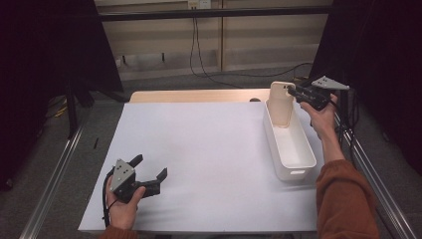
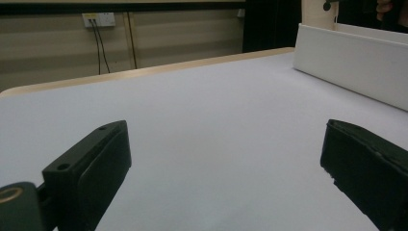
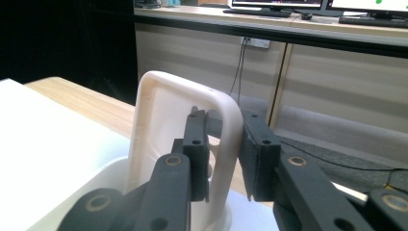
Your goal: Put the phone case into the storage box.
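A cream phone case stands upright in the far end of a long white bin at the table's right side. My right gripper reaches in from the right and is shut on the case's upper right edge. In the right gripper view the case has its rim pinched between the two jaws of that gripper, above the bin's rounded end. My left gripper rests low at the near left of the white sheet, open, with nothing between its jaws.
A white sheet covers most of the wooden table. From the left gripper view the bin's long wall lies far to the right. Metal rails run along both table sides, and cables hang at the back wall.
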